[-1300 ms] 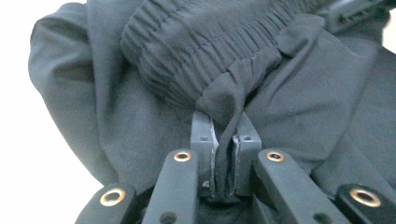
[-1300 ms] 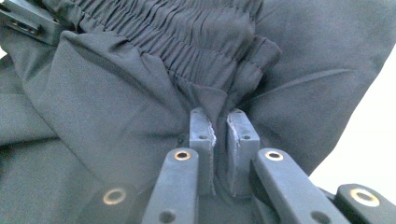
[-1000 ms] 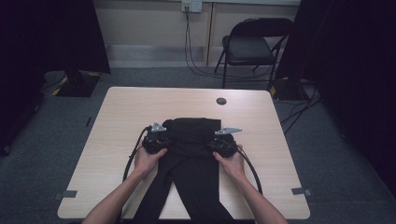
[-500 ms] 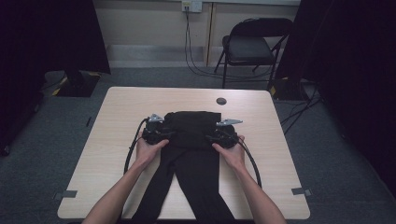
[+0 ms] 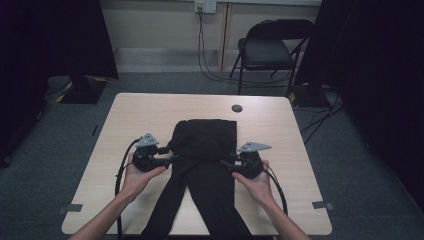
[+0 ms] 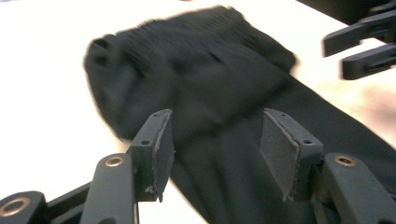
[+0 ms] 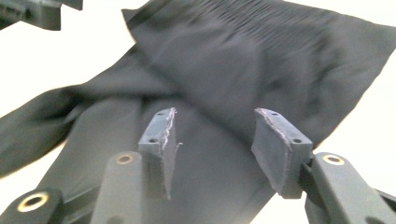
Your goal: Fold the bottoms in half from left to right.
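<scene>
Black trousers lie lengthwise on the table, legs running toward the person, with the waist end folded into a thick pad at the far end. My left gripper sits at the garment's left edge, open, with the cloth in front of and under its jaws. At the right edge is my right gripper, also open over the fabric. From the left gripper, the other gripper shows at the upper right. Nothing is held between the pads of the right gripper.
The light wooden table has a round cable hole near its far edge. A folding chair stands behind the table on the grey floor. Cables trail from both grippers toward the near edge.
Both grippers went forward over the waist end, then drew back toward the person and slightly apart. They now stand open, and the folded waist lies flat on the table.
</scene>
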Available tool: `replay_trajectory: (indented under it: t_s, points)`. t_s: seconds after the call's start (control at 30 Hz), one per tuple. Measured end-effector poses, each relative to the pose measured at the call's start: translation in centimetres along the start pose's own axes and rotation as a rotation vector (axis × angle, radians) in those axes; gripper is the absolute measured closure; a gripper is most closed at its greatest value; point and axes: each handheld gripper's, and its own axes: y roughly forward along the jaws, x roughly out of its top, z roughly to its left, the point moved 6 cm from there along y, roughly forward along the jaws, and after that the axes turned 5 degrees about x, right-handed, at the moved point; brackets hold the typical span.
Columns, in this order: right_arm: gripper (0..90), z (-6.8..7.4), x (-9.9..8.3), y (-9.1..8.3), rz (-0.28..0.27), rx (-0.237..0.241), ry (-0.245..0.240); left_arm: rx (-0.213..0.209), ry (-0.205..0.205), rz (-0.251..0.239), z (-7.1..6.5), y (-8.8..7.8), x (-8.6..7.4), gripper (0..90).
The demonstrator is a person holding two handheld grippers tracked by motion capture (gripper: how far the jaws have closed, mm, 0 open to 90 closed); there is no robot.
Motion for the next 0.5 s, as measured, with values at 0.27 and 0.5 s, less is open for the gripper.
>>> replay_trajectory:
  t_s: [0.27, 0.5]
  points:
    - [76.2, 5.6, -3.7, -0.4, 0.106, 0.117, -0.109, -0.071, 0.044, 0.121, -4.0, -2.0, -3.9, 44.0]
    - [61.8, 7.1, -4.8, 0.4, 0.142, 0.161, -0.117, -0.081, 0.064, 0.162, -5.6, -2.2, -5.1, 35.1]
